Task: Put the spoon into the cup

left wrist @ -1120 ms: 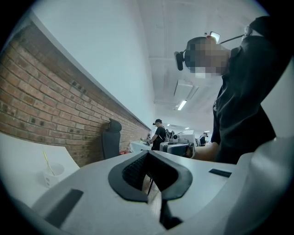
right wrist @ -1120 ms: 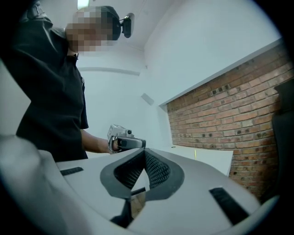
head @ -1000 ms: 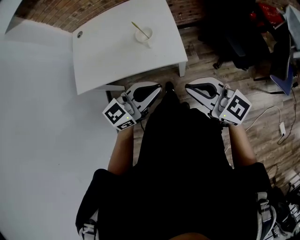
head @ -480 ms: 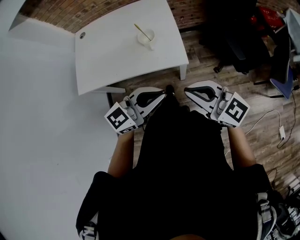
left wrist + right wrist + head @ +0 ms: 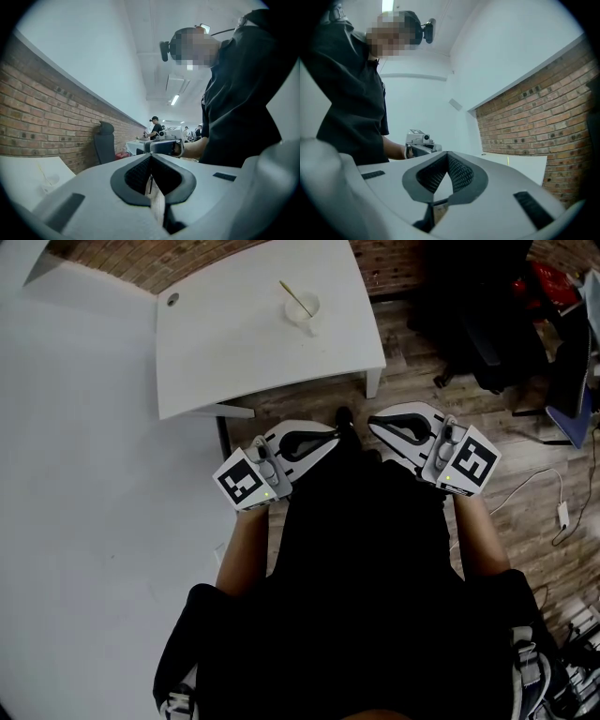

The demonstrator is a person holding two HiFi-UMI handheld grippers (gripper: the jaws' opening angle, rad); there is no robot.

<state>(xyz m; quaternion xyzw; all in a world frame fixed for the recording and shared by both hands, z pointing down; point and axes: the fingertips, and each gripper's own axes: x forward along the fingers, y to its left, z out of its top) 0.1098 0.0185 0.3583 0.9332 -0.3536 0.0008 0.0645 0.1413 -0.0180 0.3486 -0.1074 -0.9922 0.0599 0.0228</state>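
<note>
Already, slim spoon [image 5: 291,292] in round white cup [image 5: 300,320]

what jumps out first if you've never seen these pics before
Two grippers with black-and-white marker cubes, the left gripper and the right gripper, sit shut and empty against the person's dark clothing in the middle of the head view. Beyond them, at the top, a white table carries a small white cup toward its right side, with the spoon already leaning in it.
</note>
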